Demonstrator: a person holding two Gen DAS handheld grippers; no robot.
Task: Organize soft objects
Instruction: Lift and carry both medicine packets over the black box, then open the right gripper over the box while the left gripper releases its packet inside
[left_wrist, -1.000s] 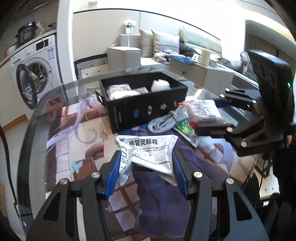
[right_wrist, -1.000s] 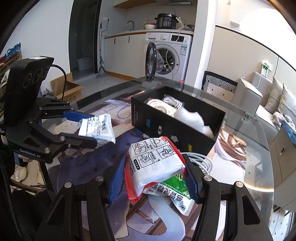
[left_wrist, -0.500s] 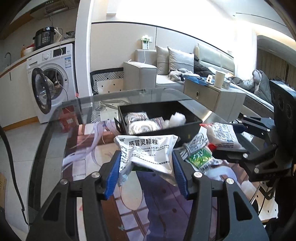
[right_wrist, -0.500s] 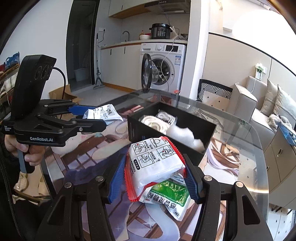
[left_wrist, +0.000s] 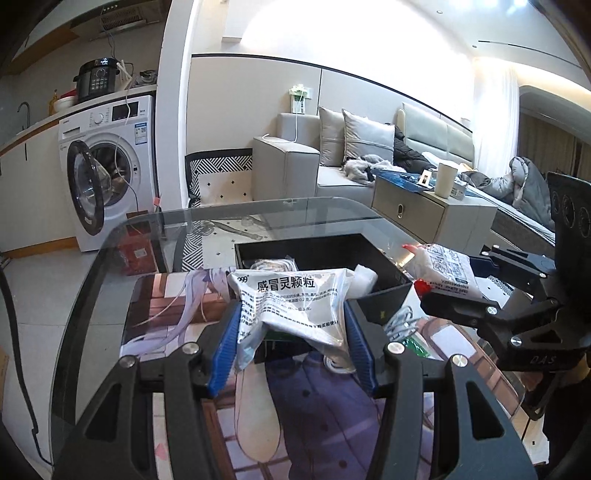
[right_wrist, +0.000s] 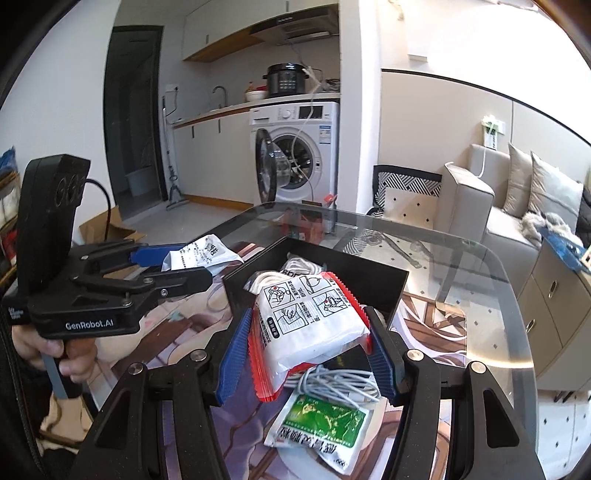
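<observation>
A round-edged glass tabletop (right_wrist: 491, 295) is carrying everything, with a glossy printed mat (left_wrist: 332, 424) lying flat across it. The surface is smooth and reflective.

Toward the far edge of the tabletop, a rigid black box (right_wrist: 362, 280) with straight walls is sitting open. It is already holding coiled white cord and crinkly clear-wrapped bundles, so part of the sorting appears done.

The left gripper (left_wrist: 291, 343) is clenching a floppy silver-white sachet (left_wrist: 295, 302) with black print; the pouch is sagging and creasing between the ribbed blue pads, raised in front of the box's near wall.

The right gripper (right_wrist: 306, 354) is grasping a plump white packet (right_wrist: 310, 321) with a jagged red sealed edge and printed diagrams. It is bulging like a cushion, held just short of the box's near corner.

Below that packet, near the tabletop's near edge, a loose bundle of thin grey cable (right_wrist: 340, 384) is resting against the box, partly overlapping a flat, shiny green-and-white sachet (right_wrist: 325, 424).

Judging from this, the task is roughly midway: two soft packs are in hand waiting to drop into the box, and the cable and green sachet are remaining on the mat.
</observation>
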